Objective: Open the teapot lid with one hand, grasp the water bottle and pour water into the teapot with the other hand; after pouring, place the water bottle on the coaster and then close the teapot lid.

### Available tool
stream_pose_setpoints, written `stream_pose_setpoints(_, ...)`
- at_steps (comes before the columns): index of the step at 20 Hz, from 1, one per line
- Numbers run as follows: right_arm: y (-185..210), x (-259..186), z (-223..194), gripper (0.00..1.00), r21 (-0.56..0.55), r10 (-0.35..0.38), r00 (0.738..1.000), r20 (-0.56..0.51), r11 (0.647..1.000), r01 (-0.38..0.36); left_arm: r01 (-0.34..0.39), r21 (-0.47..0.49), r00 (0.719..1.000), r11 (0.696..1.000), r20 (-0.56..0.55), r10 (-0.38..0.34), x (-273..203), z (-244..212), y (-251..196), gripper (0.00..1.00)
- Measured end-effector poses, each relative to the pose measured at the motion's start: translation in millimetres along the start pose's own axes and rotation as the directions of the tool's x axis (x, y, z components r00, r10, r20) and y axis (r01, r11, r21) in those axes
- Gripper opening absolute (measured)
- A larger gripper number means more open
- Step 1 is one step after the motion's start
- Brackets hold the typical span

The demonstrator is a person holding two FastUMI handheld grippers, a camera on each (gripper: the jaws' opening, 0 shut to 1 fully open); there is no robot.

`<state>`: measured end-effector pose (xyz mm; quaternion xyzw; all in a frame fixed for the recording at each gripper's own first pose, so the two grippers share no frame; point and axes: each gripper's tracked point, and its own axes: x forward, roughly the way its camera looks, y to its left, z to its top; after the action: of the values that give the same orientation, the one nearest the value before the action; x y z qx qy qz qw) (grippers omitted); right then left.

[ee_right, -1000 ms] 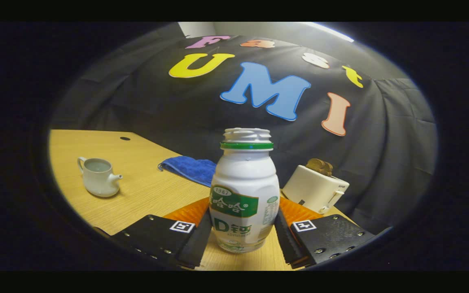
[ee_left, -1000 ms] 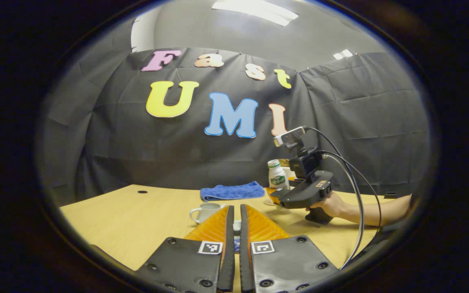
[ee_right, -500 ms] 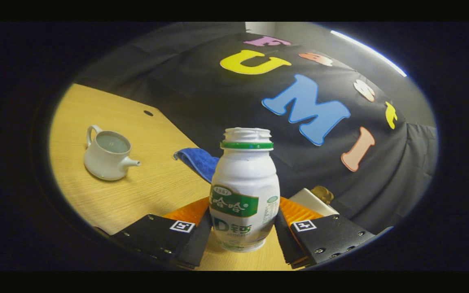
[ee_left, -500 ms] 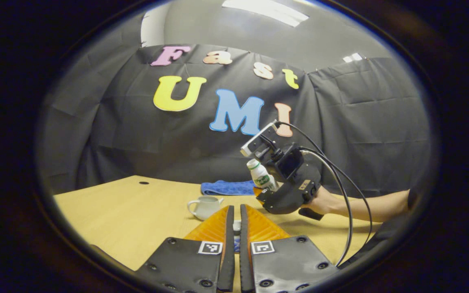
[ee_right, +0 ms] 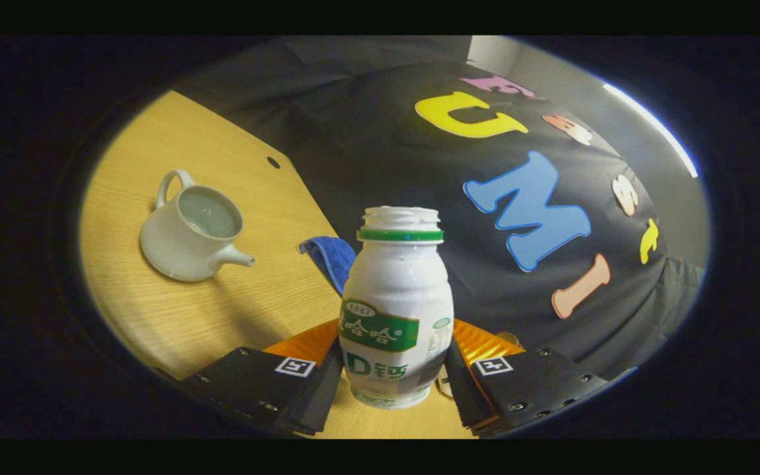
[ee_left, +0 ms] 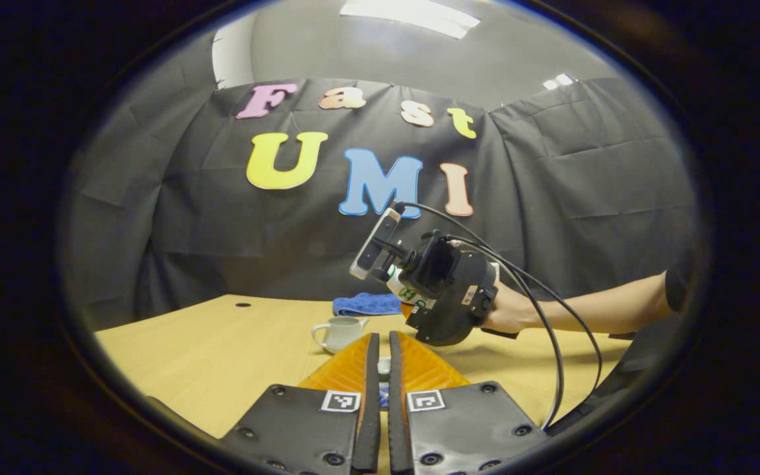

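Left gripper (ee_left: 380,369) level above the desk (ee_left: 221,349), jaws pinching a small white piece, likely the teapot lid (ee_left: 384,365); right gripper (ee_right: 393,376) tilted, jaws clamping the uncapped water bottle (ee_right: 396,310); beyond, open teapot (ee_right: 192,234) on desk, liquid inside; blue cloth (ee_right: 330,254) farther.

Wall (ee_left: 221,218): black creased cloth.
Counter (ee_left: 208,349): pale wood, small dark hole (ee_left: 243,305) near back.
Ceiling (ee_left: 327,46): grey.
Light (ee_left: 410,14): long panel overhead.
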<state>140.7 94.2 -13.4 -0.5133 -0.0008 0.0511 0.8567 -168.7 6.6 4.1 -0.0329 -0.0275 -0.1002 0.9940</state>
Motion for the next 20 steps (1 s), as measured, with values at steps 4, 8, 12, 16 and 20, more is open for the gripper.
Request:
stream_pose_setpoints(4, 3.1, 1.9, 5.8, 0.72, -0.061, -0.008, 1.000, 0.004, 0.998, 0.008, -0.005, -0.004, 1.000, 1.000, 0.004, 0.005, 0.2, 0.2, 3.4, 0.12)
stream_pose_setpoints(8, 10.4, 4.3, 11.7, 0.72, -0.157, -0.006, 1.000, 0.016, 0.988, 0.008, -0.015, 0.000, 1.000, 1.000, -0.001, 0.015, 0.7, -1.4, 7.0, 0.12)
stream_pose_setpoints(12, 19.3, 8.6, 13.9, 0.72, -0.204, 0.016, 1.000, 0.017, 0.979, -0.012, -0.022, 0.004, 1.000, 1.000, 0.002, 0.022, 0.5, 0.1, 10.6, 0.12)
stream_pose_setpoints(16, 22.9, 12.4, 19.9, 0.73, -0.332, -0.002, 0.999, 0.035, 0.943, 0.013, -0.028, 0.007, 1.000, 1.000, 0.002, 0.028, 1.3, -0.7, 13.4, 0.12)
stream_pose_setpoints(20, 23.3, 14.9, 24.0, 0.73, -0.404, -0.004, 0.999, 0.051, 0.914, 0.024, -0.030, 0.008, 1.000, 1.000, 0.002, 0.030, -1.3, -0.4, 14.3, 0.12)
